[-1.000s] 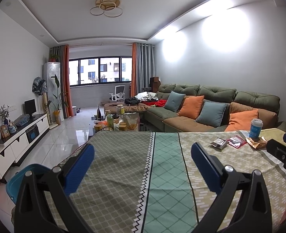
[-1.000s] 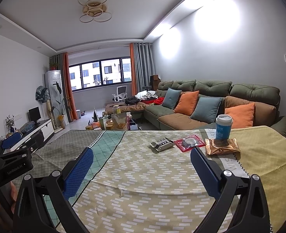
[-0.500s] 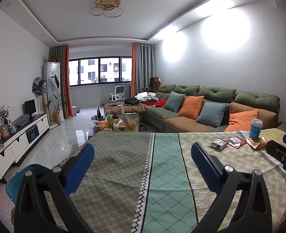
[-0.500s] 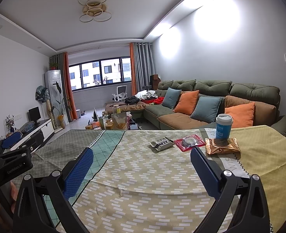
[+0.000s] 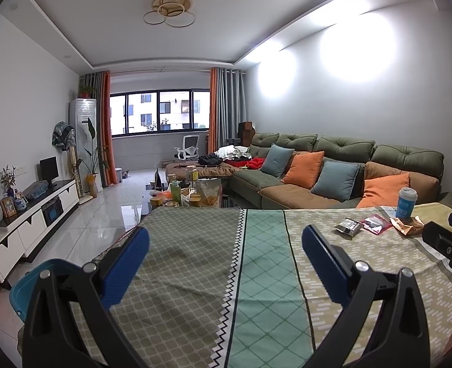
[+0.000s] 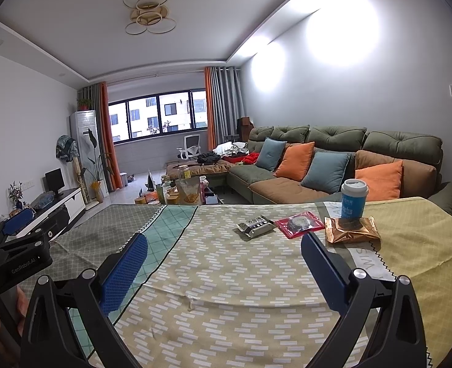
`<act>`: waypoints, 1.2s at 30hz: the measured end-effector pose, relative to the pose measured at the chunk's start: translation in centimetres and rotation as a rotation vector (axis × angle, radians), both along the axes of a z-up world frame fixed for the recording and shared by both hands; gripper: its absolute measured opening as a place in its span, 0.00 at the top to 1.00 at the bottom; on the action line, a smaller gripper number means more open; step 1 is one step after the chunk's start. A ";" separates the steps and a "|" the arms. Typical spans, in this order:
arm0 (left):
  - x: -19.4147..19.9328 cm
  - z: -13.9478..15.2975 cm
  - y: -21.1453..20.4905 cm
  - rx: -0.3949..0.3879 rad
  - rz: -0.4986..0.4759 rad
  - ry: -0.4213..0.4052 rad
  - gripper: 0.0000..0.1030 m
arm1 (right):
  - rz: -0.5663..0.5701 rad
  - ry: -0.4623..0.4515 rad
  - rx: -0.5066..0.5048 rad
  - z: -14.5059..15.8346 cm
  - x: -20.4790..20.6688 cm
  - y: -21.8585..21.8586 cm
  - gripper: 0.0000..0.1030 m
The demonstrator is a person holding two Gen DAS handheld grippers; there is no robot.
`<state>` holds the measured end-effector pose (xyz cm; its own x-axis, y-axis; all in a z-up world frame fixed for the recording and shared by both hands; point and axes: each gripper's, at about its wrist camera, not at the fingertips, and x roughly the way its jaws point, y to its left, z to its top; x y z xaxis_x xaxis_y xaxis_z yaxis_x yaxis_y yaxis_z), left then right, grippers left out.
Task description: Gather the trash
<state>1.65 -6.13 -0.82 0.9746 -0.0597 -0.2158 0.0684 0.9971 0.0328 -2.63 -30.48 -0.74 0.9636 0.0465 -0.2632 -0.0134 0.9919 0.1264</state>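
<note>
On the cloth-covered table [image 6: 213, 279] lie a silver wrapper [image 6: 255, 225], a red wrapper [image 6: 299, 224] and a crumpled copper foil bag [image 6: 351, 230]. A blue paper cup with a white lid [image 6: 353, 198] stands upright behind the foil bag. The same items show far right in the left wrist view: silver wrapper [image 5: 348, 227], red wrapper [image 5: 376, 223], foil bag [image 5: 408, 225], cup [image 5: 406, 203]. My right gripper [image 6: 224, 247] is open and empty, short of the trash. My left gripper [image 5: 225, 240] is open and empty over the left half of the table.
A blue bin [image 5: 39, 282] stands on the floor at the table's left corner. A green sofa with cushions [image 6: 333, 159] runs behind the table. A cluttered coffee table [image 5: 189, 196] lies beyond the far edge. A white TV cabinet [image 5: 26, 227] lines the left wall.
</note>
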 end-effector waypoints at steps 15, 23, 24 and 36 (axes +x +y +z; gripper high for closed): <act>0.3 -0.2 -0.2 -0.001 0.004 0.004 0.03 | -0.003 0.002 0.001 0.0 0.1 -0.2 0.03; 0.4 -0.3 -0.2 -0.004 0.005 0.006 0.03 | -0.002 0.000 0.002 0.0 0.1 -0.1 0.03; 0.4 -0.4 -0.3 -0.004 0.006 0.005 0.03 | -0.001 0.001 0.002 0.0 0.1 -0.2 0.03; 0.5 -0.6 -0.2 -0.006 0.004 0.011 0.03 | -0.002 0.004 0.001 -0.1 0.1 -0.2 0.03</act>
<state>2.19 -6.38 -1.41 0.9724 -0.0575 -0.2260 0.0651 0.9975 0.0262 -2.50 -30.66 -0.87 0.9627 0.0452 -0.2669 -0.0114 0.9918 0.1271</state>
